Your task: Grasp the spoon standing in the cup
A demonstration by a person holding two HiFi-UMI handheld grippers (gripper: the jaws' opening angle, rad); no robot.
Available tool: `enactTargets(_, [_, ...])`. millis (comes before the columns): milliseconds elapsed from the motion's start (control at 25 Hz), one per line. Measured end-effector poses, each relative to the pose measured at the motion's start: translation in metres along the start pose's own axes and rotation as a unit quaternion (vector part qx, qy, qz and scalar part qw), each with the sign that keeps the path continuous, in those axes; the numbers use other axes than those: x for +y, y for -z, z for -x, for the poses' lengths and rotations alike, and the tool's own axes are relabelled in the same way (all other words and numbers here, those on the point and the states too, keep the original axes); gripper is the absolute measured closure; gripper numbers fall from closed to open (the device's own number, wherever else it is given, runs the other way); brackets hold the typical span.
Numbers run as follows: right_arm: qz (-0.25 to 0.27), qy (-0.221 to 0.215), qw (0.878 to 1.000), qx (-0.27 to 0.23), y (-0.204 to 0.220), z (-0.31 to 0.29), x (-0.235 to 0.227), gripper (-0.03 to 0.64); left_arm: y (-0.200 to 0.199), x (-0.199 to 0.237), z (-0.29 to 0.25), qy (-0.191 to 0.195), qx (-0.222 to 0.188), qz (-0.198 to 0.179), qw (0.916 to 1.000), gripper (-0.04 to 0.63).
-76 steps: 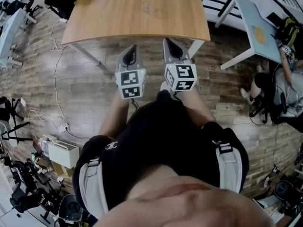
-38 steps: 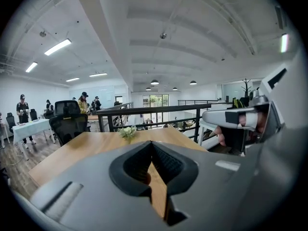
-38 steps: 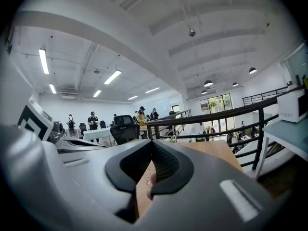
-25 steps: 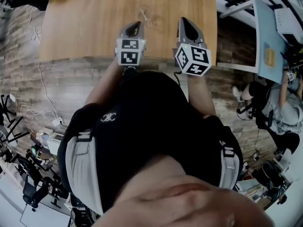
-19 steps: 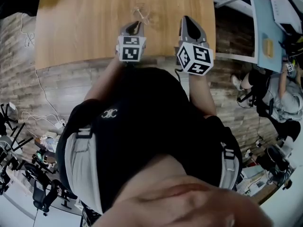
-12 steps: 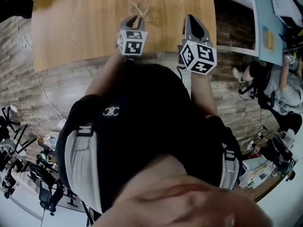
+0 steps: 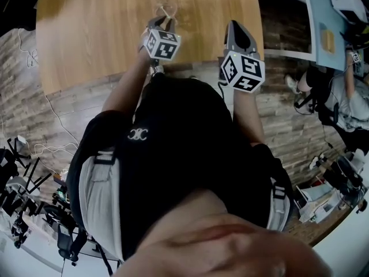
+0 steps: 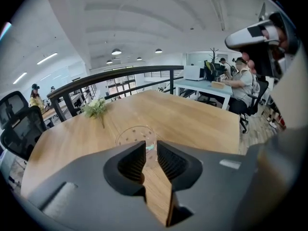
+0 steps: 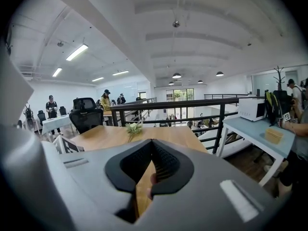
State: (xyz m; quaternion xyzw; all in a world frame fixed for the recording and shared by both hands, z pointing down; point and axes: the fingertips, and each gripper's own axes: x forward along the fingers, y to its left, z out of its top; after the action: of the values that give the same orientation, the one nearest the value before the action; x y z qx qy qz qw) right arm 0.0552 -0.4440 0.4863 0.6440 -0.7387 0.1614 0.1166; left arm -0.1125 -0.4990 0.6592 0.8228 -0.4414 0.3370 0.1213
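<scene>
Left gripper [image 8: 151, 142], jaws narrowly parted, faced cup [image 8: 136, 134] and spoon [image 8: 150, 147] just ahead; right gripper [image 9: 150, 141], jaws closed, lay farther.

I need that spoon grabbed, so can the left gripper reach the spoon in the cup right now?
Probably yes. The left gripper, jaws slightly apart, points straight at the cup, and the spoon shows in the gap between them. Nothing blocks the way.

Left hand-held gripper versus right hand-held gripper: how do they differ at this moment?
The left hand-held gripper has its jaws apart; the right hand-held gripper has them together. The left aims down at the cup; the right points level across the table, no cup in its view. Both hold nothing.
</scene>
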Motion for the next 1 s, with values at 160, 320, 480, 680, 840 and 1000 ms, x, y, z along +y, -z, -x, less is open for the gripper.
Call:
enactTargets(160, [-0.004,0.01,1.0,0.0,0.001,0.005,-0.007,0.617,0.002,-0.002,-0.008,0.005,0.015,-0.021,0.9996,0.511])
enactTargets(320, [-0.01,0.022,1.0,0.0,0.001,0.008,-0.015,0.617,0.004,-0.002,-0.015,0.006,0.032,-0.029,0.999,0.511])
enactTargets(480, [-0.014,0.028,0.999,0.002,0.006,0.013,-0.018,0.617,0.005,0.0,-0.016,0.003,0.036,-0.033,0.9988,0.529])
enactTargets(680, [-0.021,0.032,0.999,0.003,0.011,0.018,-0.022,0.617,0.004,-0.004,-0.019,0.006,0.039,-0.043,0.9983,0.535])
enactTargets(840, [-0.024,0.034,0.999,0.003,0.014,0.021,-0.023,0.617,0.005,-0.005,-0.02,0.001,0.042,-0.052,0.9978,0.551])
enactTargets(1000, [-0.027,0.038,0.999,0.003,0.016,0.027,-0.025,0.617,0.003,-0.003,-0.016,-0.012,0.038,-0.057,0.9976,0.571])
